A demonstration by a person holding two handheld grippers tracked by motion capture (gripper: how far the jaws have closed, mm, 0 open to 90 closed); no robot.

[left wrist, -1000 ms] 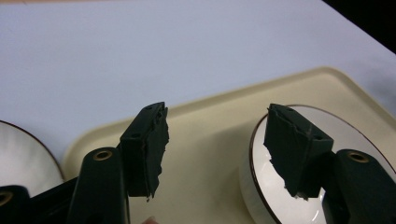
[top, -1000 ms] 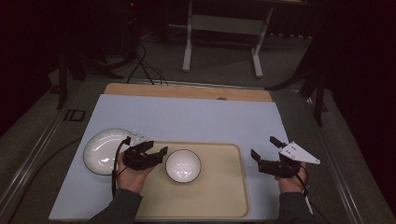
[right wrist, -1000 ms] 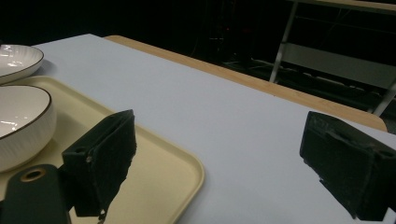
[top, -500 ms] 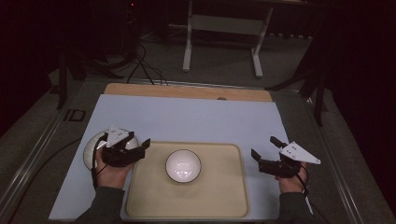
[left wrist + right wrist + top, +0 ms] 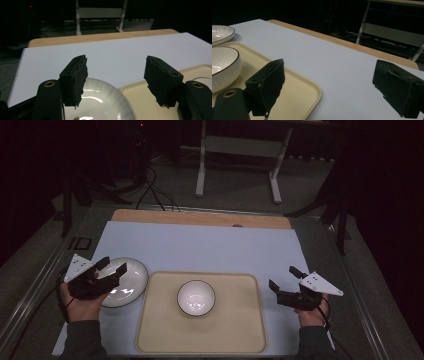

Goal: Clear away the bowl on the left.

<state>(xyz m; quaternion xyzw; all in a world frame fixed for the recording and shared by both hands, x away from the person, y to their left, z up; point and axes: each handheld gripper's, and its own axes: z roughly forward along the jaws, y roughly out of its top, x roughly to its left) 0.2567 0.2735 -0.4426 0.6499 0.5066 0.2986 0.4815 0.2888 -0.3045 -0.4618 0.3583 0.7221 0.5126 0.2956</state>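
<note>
Plate [image 5: 126,281]: white, round, glossy, under left gripper [image 5: 109,270]; both grippers' jaws spread, empty.

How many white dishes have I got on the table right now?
2. A bowl sits in the middle of the tray. A plate lies on the mat left of the tray, partly covered by the left claw. Nothing seems hidden.

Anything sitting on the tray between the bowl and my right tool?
No. In the high view, the bowl and the right tool have just bare tray and a strip of white mat between them. The right gripper view agrees.
</note>
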